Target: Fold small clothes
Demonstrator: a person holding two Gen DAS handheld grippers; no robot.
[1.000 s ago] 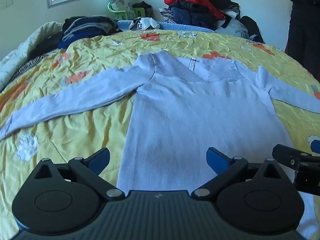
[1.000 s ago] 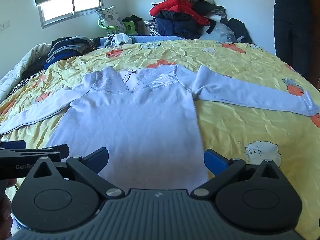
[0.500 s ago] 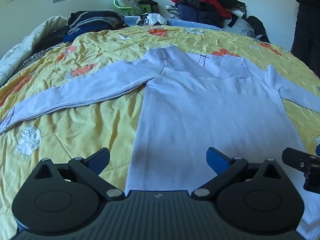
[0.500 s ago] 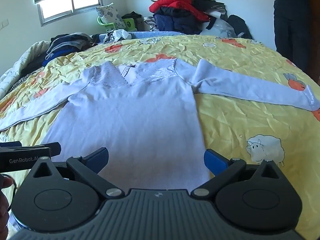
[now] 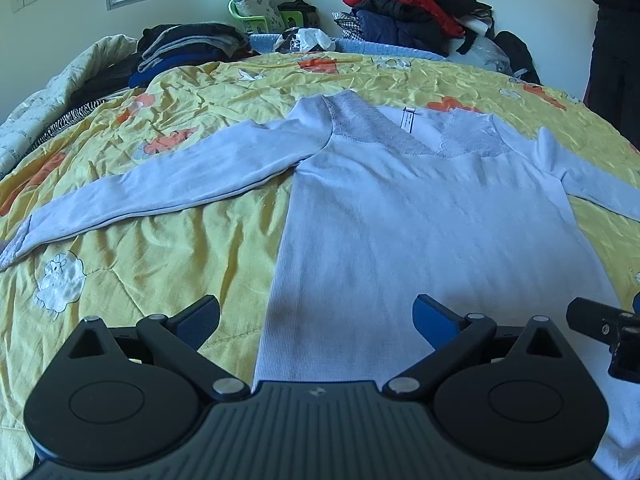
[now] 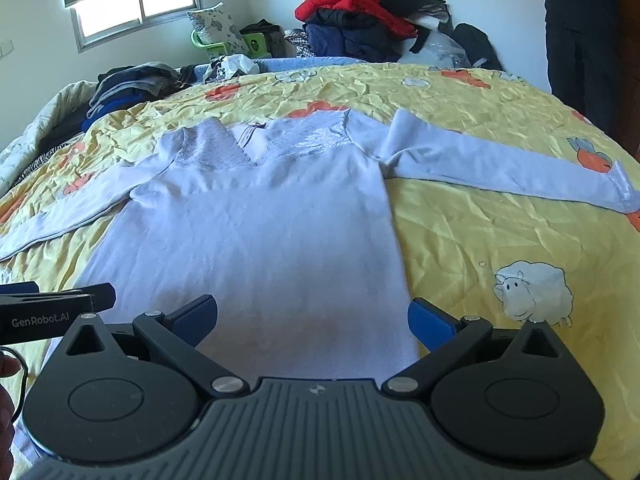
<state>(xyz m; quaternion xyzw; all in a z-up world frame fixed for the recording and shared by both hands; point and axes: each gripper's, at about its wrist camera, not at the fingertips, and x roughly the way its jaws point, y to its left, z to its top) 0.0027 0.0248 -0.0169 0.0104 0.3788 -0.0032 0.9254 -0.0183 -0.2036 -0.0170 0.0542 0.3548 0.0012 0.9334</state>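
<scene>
A pale blue long-sleeved top (image 5: 420, 220) lies flat, face up, on the yellow bedspread (image 5: 160, 264), both sleeves spread out to the sides. It also shows in the right wrist view (image 6: 256, 232). My left gripper (image 5: 316, 320) is open and empty, hovering over the top's lower left hem edge. My right gripper (image 6: 312, 318) is open and empty over the lower right hem. Each gripper's body shows at the edge of the other's view.
Piles of dark folded clothes (image 5: 188, 48) sit at the bed's far left. A heap of red and dark jackets (image 5: 404, 8) stands at the far side. A person in dark clothes (image 6: 576, 24) stands at the right of the bed.
Both grippers have moved a little higher and tilted down over the top's hem. The top has not moved, and both grippers have stayed open.
</scene>
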